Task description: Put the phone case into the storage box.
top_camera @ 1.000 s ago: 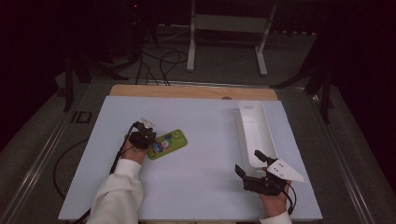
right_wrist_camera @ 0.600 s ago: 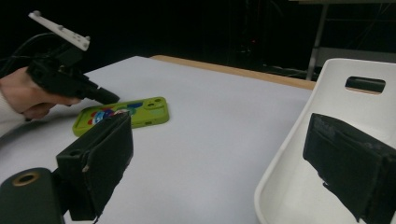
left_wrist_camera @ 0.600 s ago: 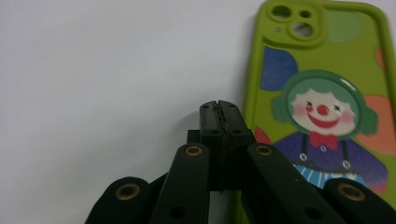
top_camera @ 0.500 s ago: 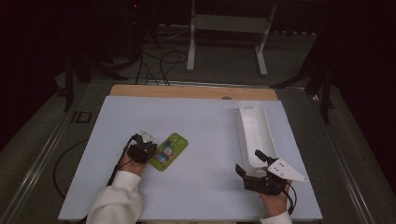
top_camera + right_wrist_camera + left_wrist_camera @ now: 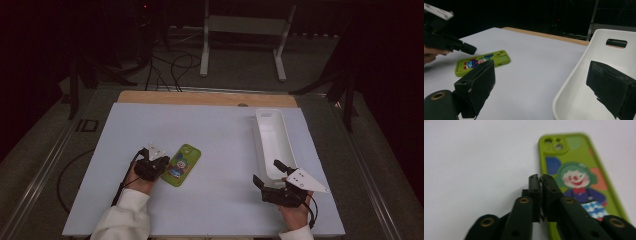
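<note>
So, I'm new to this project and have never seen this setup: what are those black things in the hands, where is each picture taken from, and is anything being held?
No machine arm here: a person sits at a white table and holds a hand-operated two-jaw gripper in each hand. The high view looks down from above the person's side. The other two pictures come from small cameras riding on each gripper, looking along its black jaws.

On the table lie a green phone case with a cartoon clown, and a long white tray, which looks empty as far as it shows.

The left gripper hangs just beside the case with its jaws nearly together, having just opened slightly, nothing between them. The right gripper is open at the tray's near end; its own view shows one jaw outside the tray, the other over its inside. Nothing is held.
</note>
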{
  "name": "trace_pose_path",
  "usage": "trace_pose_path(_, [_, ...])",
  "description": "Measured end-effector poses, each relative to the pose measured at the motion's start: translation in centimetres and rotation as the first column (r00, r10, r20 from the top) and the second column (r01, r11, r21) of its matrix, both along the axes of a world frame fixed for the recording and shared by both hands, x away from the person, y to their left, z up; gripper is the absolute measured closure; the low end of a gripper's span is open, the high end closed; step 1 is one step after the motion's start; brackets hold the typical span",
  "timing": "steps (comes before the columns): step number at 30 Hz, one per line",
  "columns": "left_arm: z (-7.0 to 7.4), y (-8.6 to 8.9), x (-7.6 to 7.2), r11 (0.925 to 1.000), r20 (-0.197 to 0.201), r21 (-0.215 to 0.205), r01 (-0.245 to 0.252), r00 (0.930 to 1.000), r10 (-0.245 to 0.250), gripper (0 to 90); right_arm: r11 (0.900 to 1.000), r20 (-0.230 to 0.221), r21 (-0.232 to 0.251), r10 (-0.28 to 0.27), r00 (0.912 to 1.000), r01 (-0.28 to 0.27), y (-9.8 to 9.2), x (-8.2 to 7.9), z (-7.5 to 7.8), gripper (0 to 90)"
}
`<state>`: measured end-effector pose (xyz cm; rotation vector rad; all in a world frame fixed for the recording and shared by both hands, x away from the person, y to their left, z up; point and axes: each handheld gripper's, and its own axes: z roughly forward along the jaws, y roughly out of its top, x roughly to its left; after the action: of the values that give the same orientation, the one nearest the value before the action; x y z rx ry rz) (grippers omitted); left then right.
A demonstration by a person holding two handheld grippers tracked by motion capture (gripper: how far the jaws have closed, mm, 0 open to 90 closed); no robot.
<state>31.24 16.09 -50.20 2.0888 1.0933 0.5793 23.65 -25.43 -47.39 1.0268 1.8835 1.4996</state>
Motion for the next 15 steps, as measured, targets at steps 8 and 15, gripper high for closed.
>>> trace_pose_path(8, [2.7,2.3,-3.1,0.9924,0.107,-0.122,0.013,0.9942,0.000,41.4,0.999,0.010,-0.041,0.016,0.9998,-0.015,0.0,0.2,0.0,8.4])
trace_pose_path(15, [4.1,5.9,-6.3,0.9744,0.229,-0.224,0.020,0.9728,0.033,14.9,0.998,0.026,-0.050,0.027,0.9993,-0.026,-0.1,0.4,0.2,8.4])
